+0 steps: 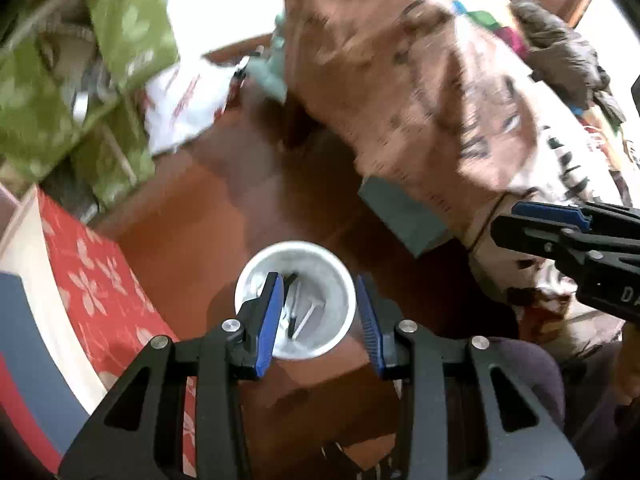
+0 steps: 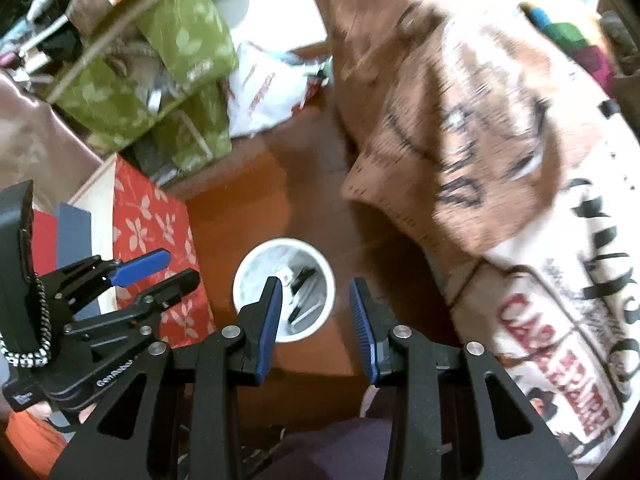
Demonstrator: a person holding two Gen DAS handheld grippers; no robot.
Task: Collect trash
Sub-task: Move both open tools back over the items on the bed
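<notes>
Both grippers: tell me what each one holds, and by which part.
Nothing is held. The left gripper and right gripper both hang with jaws parted and bare above the white cup of scraps.

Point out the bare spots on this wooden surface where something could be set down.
Bare brown wood lies behind the white paper cup, bordered by the red floral box on the left and the brown printed bag on the right. A narrower strip runs between cup and bag. The far-left corner is crowded with green patterned bags and a white plastic wrapper.

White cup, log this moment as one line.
left tool: open, empty | right tool: open, empty | white cup: on floor, scraps inside
</notes>
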